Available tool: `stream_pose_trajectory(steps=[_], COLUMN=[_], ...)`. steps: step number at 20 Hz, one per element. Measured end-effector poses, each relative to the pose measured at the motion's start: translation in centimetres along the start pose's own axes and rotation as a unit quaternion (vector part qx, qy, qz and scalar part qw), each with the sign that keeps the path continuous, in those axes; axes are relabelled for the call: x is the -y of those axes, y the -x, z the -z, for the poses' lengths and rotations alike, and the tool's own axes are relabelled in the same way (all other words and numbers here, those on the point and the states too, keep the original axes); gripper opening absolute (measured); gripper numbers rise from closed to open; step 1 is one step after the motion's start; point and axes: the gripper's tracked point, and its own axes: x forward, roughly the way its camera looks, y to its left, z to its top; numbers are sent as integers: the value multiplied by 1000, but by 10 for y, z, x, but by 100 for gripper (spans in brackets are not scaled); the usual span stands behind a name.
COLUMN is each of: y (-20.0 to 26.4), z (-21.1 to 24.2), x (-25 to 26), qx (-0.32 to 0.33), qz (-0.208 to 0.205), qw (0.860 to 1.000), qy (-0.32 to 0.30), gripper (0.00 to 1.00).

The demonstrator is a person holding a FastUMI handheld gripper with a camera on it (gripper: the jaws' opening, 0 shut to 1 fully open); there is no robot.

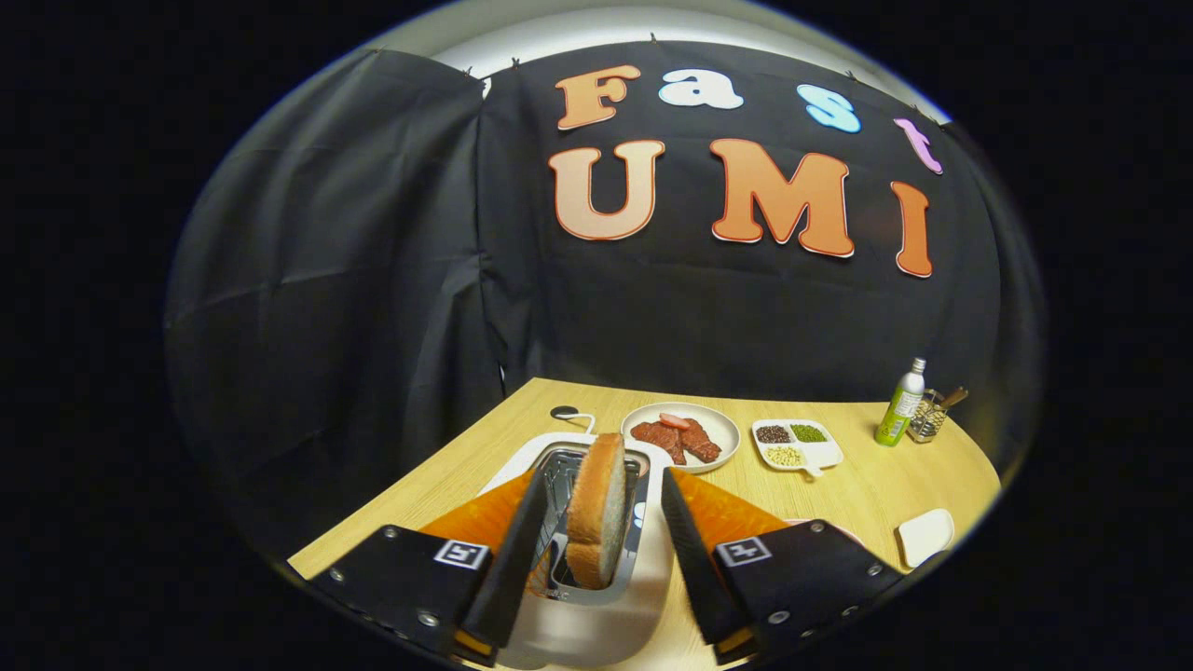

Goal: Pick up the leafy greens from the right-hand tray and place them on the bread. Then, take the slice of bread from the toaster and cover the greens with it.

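Standing upright in the slot of the toaster (596,559): the slice of bread (596,508), crust edge on, top half sticking out above the slot. Flanking that slice on either side, with clear gaps and no contact: the gripper (601,545), fingers spread wide, released, grasping nothing. Sitting on the wooden table (867,489), directly under the gripper: the toaster, pale-bodied with a metal slot.

Lying just beyond the toaster: a round plate (722,424) carrying dark red slices of meat (676,438). Resting right of that plate, farther from the toaster: a small divided dish (825,455) holding dark, green and pale grains in separate compartments. Standing well beyond the toaster to the right, near the table's far edge: a green bottle (901,405) just beside a small holder (929,417) of utensils. Lying near the toaster's right, at the table's close edge: a small white dish (925,536). Sitting behind the toaster to the left: a small dark round object (564,412).
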Motion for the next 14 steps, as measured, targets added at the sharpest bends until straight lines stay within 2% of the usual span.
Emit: stream_pose_trajectory(steps=[1, 2, 3, 4, 5, 8, 14], y=[-2, -5, -6, -5, -7, -5, 6], z=[5, 10, 15, 14, 10, 5, -33], x=[0, 0, 0, -2, -2, -5, 2], qx=[-9, -18, -27, -27, -23, -22, 9], qz=[2, 3, 3, 0, 2, -5, -8], qw=[1000, 1000, 1000, 999, 999, 999, 999], qy=[-2, -8, -13, -21, -21, -24, -30], gripper=[66, 51, 42, 25, 18, 12, 12])
